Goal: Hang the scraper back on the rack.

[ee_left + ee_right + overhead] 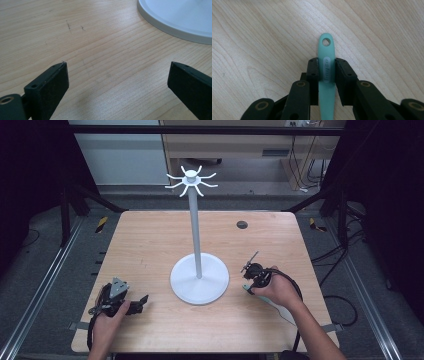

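Observation:
A teal utensil handle point(326, 53) with a hanging hole at its tip lies flat on the wooden table point(150, 245). My right gripper point(326, 62) is shut on it, one black pad against each side, just behind the hole. In the high view the right gripper point(250, 285) sits right of the white stand's round base point(199, 287), and the teal tip point(245, 289) pokes out below it. A pale length of the utensil point(282, 312) runs back under the forearm. My left gripper point(141, 301) rests low at the front left, open with nothing between its jaws point(117, 70).
The white stand has a tall pole point(196, 230) topped by a ring of several hooks point(191, 181), and its base rim point(175, 30) lies ahead and to the right of the left gripper. A dark cable hole point(242, 224) sits at the table's back right.

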{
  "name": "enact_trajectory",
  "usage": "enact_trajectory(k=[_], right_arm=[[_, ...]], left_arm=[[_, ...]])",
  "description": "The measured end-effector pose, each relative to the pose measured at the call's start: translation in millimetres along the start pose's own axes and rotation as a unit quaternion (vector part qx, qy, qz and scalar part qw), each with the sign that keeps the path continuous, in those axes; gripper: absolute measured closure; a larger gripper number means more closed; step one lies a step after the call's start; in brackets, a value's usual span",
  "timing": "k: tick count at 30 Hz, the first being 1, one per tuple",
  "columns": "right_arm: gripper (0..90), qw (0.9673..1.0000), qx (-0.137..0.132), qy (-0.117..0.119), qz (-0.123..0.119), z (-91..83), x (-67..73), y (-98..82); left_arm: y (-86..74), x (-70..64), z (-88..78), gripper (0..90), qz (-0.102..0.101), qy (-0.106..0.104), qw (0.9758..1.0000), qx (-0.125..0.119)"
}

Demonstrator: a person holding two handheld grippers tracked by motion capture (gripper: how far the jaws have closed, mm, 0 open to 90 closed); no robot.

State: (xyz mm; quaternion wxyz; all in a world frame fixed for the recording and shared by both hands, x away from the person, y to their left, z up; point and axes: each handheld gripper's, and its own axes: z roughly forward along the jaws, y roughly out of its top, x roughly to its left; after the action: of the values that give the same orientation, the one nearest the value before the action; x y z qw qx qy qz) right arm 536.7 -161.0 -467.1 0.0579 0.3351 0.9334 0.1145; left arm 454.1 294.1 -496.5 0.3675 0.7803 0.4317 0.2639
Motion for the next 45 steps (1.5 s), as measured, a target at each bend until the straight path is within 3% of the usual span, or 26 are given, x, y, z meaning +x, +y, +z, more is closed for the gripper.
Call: enact_trajectory(k=[6, 16, 45], right_arm=[[74.2, 0.9998, -0.019, 0.004, 0.005, -4.2, -1.1, -3.0], [74.3, 0.9974, -0.069, 0.006, 0.023, -26.6, -5.3, -10.9], [74.4, 0.9902, -0.134, -0.010, 0.040, -75.3, -16.9, -19.6]], left_arm=[[-0.1, 0.1, 0.2, 3.0, -0.001, 0.001, 1.0000, -0.001], [0.0, -0.4, 0.7, 3.0, 0.001, 0.001, 1.0000, 0.001], [-0.1, -0.6, 1.1, 3.0, 0.002, 0.001, 1.0000, 0.003]])
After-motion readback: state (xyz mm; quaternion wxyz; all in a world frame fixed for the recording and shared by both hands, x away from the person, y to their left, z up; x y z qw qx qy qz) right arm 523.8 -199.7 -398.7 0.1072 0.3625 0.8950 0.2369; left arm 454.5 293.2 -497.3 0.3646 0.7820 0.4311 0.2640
